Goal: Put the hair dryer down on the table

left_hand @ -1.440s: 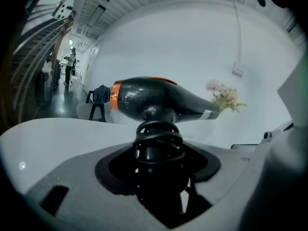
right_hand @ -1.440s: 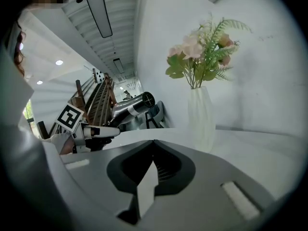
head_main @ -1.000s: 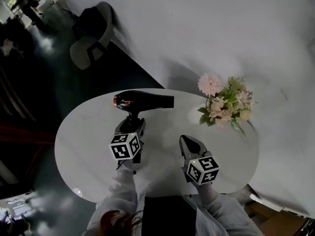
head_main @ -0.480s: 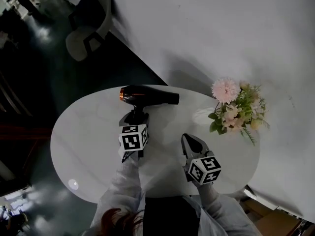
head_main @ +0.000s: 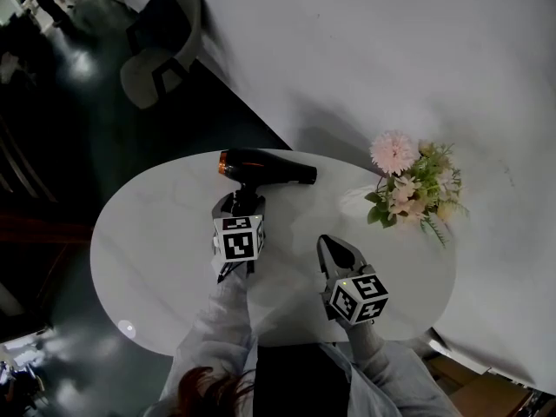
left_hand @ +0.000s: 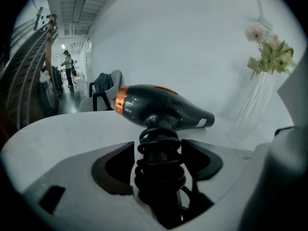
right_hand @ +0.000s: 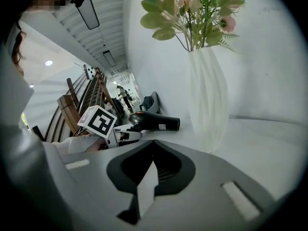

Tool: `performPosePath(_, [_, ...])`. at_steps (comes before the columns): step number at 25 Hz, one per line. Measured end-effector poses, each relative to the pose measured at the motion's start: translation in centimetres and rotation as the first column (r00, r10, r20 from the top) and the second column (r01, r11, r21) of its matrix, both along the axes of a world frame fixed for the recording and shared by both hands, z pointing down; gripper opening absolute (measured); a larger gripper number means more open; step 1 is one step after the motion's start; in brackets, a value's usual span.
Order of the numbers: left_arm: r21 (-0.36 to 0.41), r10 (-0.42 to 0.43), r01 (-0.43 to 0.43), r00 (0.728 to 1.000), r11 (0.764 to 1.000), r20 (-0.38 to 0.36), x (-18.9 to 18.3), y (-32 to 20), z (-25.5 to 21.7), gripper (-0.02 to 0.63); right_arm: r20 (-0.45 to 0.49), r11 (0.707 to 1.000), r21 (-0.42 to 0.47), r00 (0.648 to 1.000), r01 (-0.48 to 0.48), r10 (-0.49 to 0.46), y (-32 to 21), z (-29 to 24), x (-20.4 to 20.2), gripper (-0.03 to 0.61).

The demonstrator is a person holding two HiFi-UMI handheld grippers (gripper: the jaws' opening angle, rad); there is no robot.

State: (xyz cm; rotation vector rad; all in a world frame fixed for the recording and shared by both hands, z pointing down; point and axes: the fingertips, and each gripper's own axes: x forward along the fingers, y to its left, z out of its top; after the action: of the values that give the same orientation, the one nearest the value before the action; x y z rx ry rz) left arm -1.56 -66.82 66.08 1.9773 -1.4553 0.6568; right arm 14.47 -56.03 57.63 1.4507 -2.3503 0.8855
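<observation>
The black hair dryer (head_main: 265, 167) with an orange ring lies on the white oval table (head_main: 148, 250), its barrel pointing right. Its handle, wrapped in coiled cord (left_hand: 158, 148), stands between the jaws of my left gripper (head_main: 241, 205). Those jaws have just been opening, and a thin gap shows on each side of the cord, so the pads no longer press on it. My right gripper (head_main: 334, 248) rests over the table's near right part, shut and empty. The right gripper view shows the dryer (right_hand: 154, 121) off to the left and beyond.
A white vase of pink and green flowers (head_main: 408, 185) stands at the table's far right, close in front of the right gripper (right_hand: 152, 150). A chair (head_main: 161, 59) stands beyond the table on the dark floor. A white wall runs behind.
The left gripper has sunk a little and rolled, bringing the dryer down to the table top, and its jaws have widened round the handle. The right gripper has stayed still.
</observation>
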Motion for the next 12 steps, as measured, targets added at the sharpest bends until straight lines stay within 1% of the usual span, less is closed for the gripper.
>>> performPosePath(3, [0.014,0.011,-0.011,1.0,1.0,-0.018,-0.3,0.6,-1.5,0.352,0.005,1.0,0.016,1.0,-0.006,0.006,0.7,-1.0,0.3,0.009])
performPosePath(4, [0.014,0.016,-0.016,1.0,1.0,-0.022,-0.4,0.9,-2.0,0.357,0.008,1.0,0.021,1.0,-0.007,0.007,1.0,-1.3,0.3,0.009])
performPosePath(6, [0.019,0.027,-0.027,0.999,0.999,-0.033,-0.9,1.6,-3.0,0.357,0.019,0.999,0.034,1.0,-0.009,0.009,1.6,-2.1,0.4,0.009])
performPosePath(9, [0.04,0.044,-0.041,0.996,0.998,-0.078,-1.6,2.8,-4.9,0.355,0.023,0.998,0.059,1.0,-0.009,0.008,2.5,-3.2,0.6,0.009])
performPosePath(12, [0.081,0.084,-0.075,0.99,0.994,-0.117,-1.9,4.6,-7.2,0.328,0.019,0.997,0.078,1.0,-0.005,0.003,3.6,-4.1,0.5,0.009])
